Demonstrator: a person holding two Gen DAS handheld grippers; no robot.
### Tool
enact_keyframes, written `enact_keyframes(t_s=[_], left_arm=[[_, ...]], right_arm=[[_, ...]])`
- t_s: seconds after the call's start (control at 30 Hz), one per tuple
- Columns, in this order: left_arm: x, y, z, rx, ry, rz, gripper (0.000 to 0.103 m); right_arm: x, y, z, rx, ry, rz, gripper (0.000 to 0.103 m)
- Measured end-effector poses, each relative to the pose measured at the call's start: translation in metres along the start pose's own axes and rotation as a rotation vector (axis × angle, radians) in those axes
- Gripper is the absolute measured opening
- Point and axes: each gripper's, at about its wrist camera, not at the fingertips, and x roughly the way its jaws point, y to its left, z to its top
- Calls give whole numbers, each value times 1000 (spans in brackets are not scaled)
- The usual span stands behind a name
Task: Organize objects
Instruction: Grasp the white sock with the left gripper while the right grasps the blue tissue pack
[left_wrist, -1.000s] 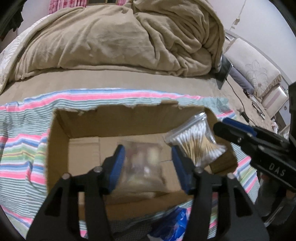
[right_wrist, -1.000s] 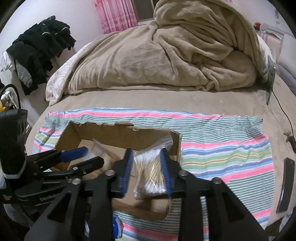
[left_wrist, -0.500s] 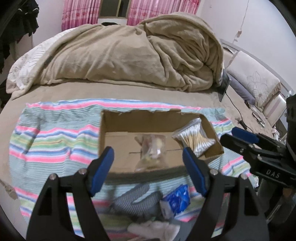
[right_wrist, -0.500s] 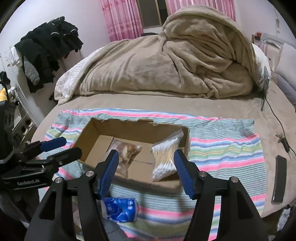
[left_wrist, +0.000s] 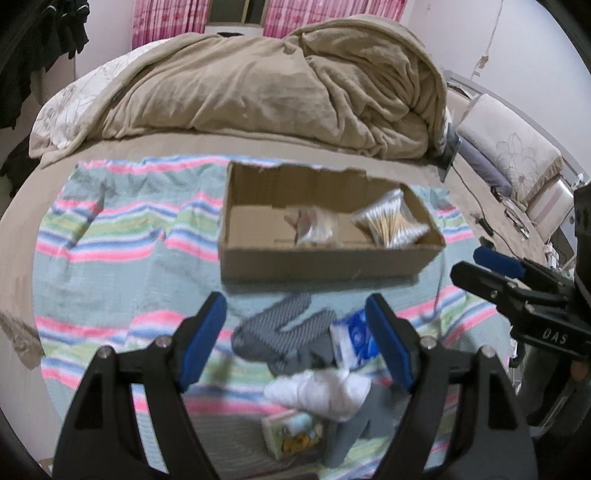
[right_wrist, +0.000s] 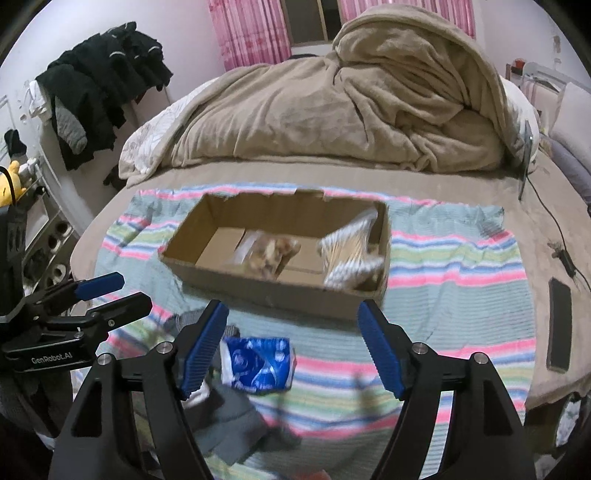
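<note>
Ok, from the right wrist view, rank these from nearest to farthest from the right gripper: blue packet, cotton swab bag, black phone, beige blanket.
1. blue packet: just ahead of the right gripper, by its left finger.
2. cotton swab bag: at the right end of the cardboard box.
3. black phone: far right, at the bed's edge.
4. beige blanket: heaped at the back.

Bed with rumpled tan blanket (right_wrist: 354, 107) at twelve o'clock; pink curtains (right_wrist: 247, 33) behind it. Black clothes (right_wrist: 99, 88) hanging at ten o'clock. Dark phone (right_wrist: 559, 325) lying flat at three o'clock, near a black cable (right_wrist: 550, 218). Striped cloth (right_wrist: 454, 280) spread over the bed.
</note>
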Motion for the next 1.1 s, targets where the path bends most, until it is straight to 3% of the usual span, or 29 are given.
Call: enact_keyframes(t_s=[0.57, 0.87, 1.1], left_arm=[[13, 1, -58, 10, 98, 10, 79], [26, -15, -70, 59, 149, -54, 79], [48, -33, -75, 142, 189, 15, 79]], right_arm=[[32, 12, -67, -2, 150, 21, 77], [41, 6, -72, 14, 168, 24, 77], [44, -7, -73, 46, 169, 21, 77]])
